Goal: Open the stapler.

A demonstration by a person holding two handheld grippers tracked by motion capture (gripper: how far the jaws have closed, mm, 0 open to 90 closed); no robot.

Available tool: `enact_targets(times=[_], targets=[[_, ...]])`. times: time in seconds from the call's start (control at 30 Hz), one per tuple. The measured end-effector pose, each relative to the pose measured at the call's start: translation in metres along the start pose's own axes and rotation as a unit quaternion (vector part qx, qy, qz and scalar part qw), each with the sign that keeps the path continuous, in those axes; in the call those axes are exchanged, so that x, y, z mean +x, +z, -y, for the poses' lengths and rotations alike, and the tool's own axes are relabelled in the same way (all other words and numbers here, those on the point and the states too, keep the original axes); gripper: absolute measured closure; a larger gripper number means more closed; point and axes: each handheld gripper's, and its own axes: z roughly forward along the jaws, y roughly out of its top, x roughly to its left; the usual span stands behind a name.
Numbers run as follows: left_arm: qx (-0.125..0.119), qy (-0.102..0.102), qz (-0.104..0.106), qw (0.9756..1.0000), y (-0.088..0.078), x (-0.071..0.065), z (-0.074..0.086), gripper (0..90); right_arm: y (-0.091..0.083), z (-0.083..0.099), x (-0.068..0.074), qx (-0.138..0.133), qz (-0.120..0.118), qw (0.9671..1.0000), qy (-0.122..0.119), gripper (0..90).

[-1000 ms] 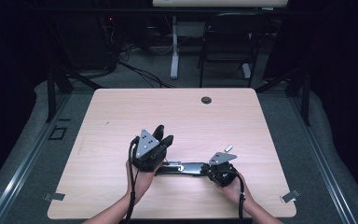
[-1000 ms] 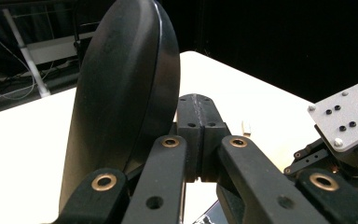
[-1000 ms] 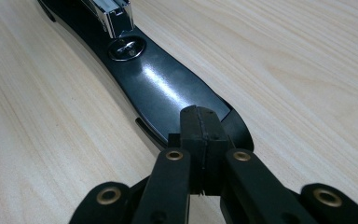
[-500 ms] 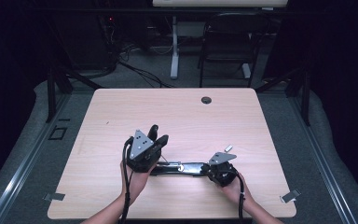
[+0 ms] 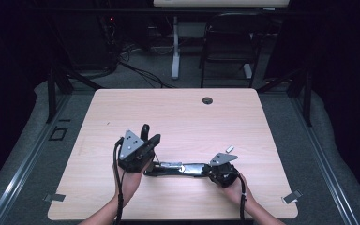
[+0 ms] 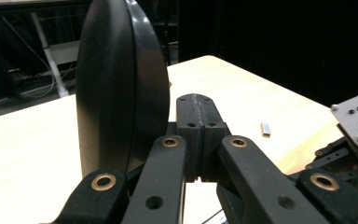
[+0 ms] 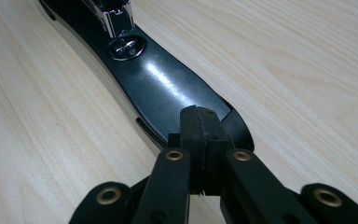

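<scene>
A black stapler lies swung open on the wooden table. Its base rests flat, with the metal staple channel at the far end. Its black top arm stands raised, right beside my left gripper, whose jaws are shut with nothing between them. My right gripper is also shut, and its tips rest on the near end of the base.
A small grey strip lies on the table just beyond the right gripper. A round cable hole sits near the far edge. Tape marks flank the near corners. A chair stands behind the table.
My left gripper has moved left across the table, and the stapler's raised top arm has moved with it. The right gripper and the base have stayed put.
</scene>
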Motion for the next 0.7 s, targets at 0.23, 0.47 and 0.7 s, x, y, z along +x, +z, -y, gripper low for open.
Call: enact_targets(times=[0.23, 0.47, 0.7], targets=[[-0.002, -0.018, -0.004, 0.9998, -0.0046, 0.0074, 0.0031, 90.0, 0.0001, 0.0001, -0.0004, -0.001, -0.001, 1.0, 0.0, 90.0], [-0.001, -0.015, -0.009, 0.9998, -0.0049, 0.0066, 0.0032, 90.0, -0.0003, 0.001, 0.0009, -0.003, 0.003, 1.0, -0.005, 90.0], [0.001, -0.015, -0.008, 0.9999, -0.0056, 0.0083, 0.0043, 90.0, -0.0002, 0.0005, 0.0026, -0.002, 0.006, 0.9999, -0.013, 90.0]])
